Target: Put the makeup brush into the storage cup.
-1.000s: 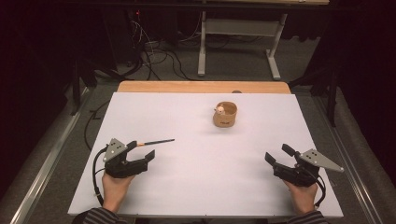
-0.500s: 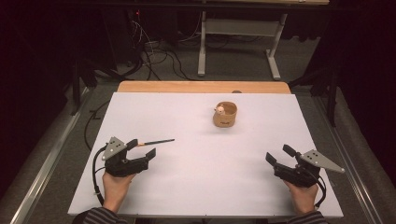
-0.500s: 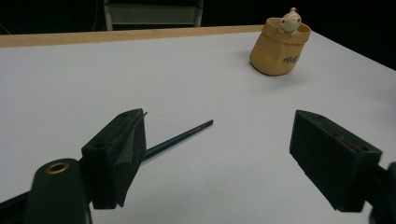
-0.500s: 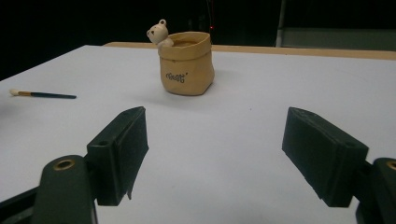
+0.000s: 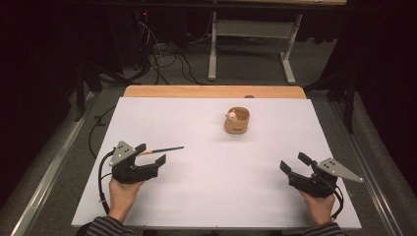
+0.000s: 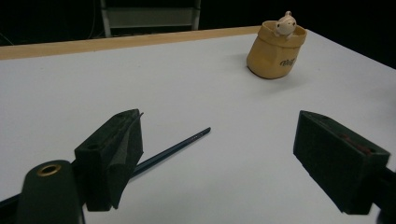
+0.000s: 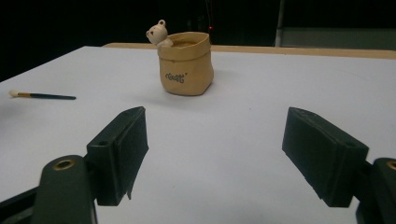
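Note:
A thin dark-handled paintbrush [image 5: 163, 149] lies flat on the white table [image 5: 206, 187], its handle pointing right. My left gripper [image 5: 152, 153] is open, and the brush's near end runs past its far jaw. In the left gripper view the brush [image 6: 177, 146] emerges from behind the left-hand jaw, untouched by the other jaw. A tan pot with a small bear figure on its rim [image 5: 237, 121] stands mid-table towards the back. My right gripper [image 5: 293, 162] rests open near the front right, holding nothing. From the right gripper view the pot [image 7: 186, 63] is straight ahead and the brush [image 7: 42, 96] far left.
A wooden strip [image 5: 214, 91] borders the table's far edge. Beyond it is dark floor with cables and a white desk frame [image 5: 251, 44]. Bare white surface separates the two grippers and the pot.

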`<state>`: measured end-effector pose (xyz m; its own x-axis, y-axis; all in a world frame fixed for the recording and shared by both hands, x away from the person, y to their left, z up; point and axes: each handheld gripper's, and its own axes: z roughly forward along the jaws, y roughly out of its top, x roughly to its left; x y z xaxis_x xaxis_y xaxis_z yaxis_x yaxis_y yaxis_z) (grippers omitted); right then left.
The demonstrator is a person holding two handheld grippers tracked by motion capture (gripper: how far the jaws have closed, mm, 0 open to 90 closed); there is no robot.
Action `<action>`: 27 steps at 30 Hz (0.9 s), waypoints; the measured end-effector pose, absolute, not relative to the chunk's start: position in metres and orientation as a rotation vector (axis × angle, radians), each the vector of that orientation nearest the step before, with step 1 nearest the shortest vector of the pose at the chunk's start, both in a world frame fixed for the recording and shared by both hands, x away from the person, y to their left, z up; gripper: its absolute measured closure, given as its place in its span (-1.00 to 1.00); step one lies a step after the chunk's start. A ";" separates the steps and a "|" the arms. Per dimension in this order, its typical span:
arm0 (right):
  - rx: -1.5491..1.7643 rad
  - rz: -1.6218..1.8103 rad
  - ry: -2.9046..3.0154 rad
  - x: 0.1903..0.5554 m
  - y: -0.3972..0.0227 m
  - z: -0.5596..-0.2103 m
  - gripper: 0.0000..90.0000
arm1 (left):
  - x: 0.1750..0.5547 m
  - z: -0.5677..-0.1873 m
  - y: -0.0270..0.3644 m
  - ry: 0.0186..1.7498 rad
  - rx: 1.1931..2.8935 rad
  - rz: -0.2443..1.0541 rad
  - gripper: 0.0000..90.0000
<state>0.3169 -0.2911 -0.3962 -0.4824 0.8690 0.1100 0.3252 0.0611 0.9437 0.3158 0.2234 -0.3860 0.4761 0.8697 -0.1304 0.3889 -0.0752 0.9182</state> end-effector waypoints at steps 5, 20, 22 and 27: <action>1.192 1.430 1.851 0.318 -0.291 -0.397 -0.47 | 0.323 -0.383 0.222 1.096 1.678 0.555 -0.64; 1.187 1.432 1.851 0.317 -0.291 -0.397 -0.47 | 0.332 -0.366 0.223 1.087 1.692 0.543 -0.66; 1.187 1.432 1.851 0.317 -0.291 -0.397 -0.47 | 0.334 -0.364 0.222 1.089 1.698 0.525 -0.66; 1.181 1.435 1.856 0.317 -0.289 -0.397 -0.47 | 0.340 -0.359 0.223 1.082 1.718 0.503 -0.65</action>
<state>0.3172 -0.2889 -0.3968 -0.4925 0.8632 0.1114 0.3251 0.0637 0.9435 0.3401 0.2230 -0.3589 0.5128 0.8448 -0.1529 0.4277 -0.0970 0.8987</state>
